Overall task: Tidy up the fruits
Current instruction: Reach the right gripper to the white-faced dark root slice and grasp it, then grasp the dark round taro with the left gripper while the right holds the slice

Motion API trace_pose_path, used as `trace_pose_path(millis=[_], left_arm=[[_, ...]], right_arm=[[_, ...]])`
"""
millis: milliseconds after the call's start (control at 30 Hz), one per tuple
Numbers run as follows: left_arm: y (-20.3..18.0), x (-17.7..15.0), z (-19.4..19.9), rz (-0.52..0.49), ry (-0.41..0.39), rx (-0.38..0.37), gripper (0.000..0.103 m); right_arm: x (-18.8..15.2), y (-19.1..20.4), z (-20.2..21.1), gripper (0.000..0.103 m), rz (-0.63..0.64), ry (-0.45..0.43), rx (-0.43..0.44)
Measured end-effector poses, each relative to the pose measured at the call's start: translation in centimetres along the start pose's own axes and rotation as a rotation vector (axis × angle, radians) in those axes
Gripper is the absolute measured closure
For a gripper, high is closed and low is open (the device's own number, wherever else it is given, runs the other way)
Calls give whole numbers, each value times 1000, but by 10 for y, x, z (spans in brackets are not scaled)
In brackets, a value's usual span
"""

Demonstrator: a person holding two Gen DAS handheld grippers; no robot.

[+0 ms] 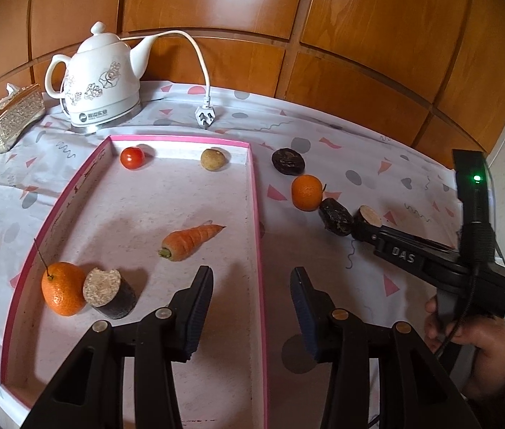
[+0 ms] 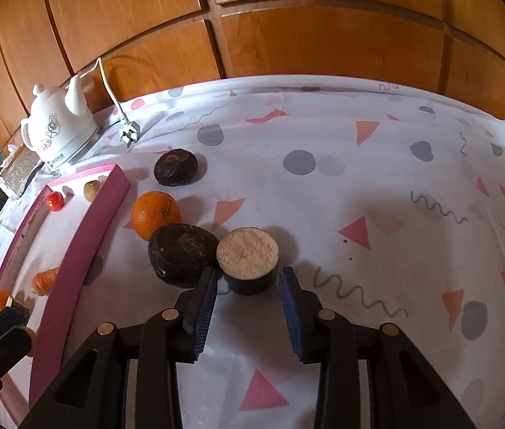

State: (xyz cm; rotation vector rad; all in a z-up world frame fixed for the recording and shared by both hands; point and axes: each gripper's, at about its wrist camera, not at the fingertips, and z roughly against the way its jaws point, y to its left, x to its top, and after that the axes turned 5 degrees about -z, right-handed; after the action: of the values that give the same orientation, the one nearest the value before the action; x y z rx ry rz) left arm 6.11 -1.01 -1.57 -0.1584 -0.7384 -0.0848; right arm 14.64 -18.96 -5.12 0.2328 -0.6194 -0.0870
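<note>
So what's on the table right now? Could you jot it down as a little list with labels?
tray: pink-rimmed tray holding an orange, a cut dark piece, a carrot, a tomato and a small brown fruit
outside tray: second orange, two whole dark fruits, cut dark chunk
right gripper: open, jaws either side of the cut dark chunk, not yet gripping
left gripper: open, empty, over the tray's right rim
background: white kettle, unplugged
</note>
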Motion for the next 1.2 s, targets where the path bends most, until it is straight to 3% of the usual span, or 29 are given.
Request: trace_pose_path(millis=[333, 833, 1200], left_arm=[[-7, 5, -8, -5, 9, -21, 57], [-39, 19, -29, -39, 31, -74, 57], [-55, 31, -54, -11, 62, -112, 57]], right_arm=[[1, -4, -2, 68, 24, -27, -12], [-10, -32, 17, 68, 1, -49, -101], [-14, -46, 21, 68, -48, -73, -131]])
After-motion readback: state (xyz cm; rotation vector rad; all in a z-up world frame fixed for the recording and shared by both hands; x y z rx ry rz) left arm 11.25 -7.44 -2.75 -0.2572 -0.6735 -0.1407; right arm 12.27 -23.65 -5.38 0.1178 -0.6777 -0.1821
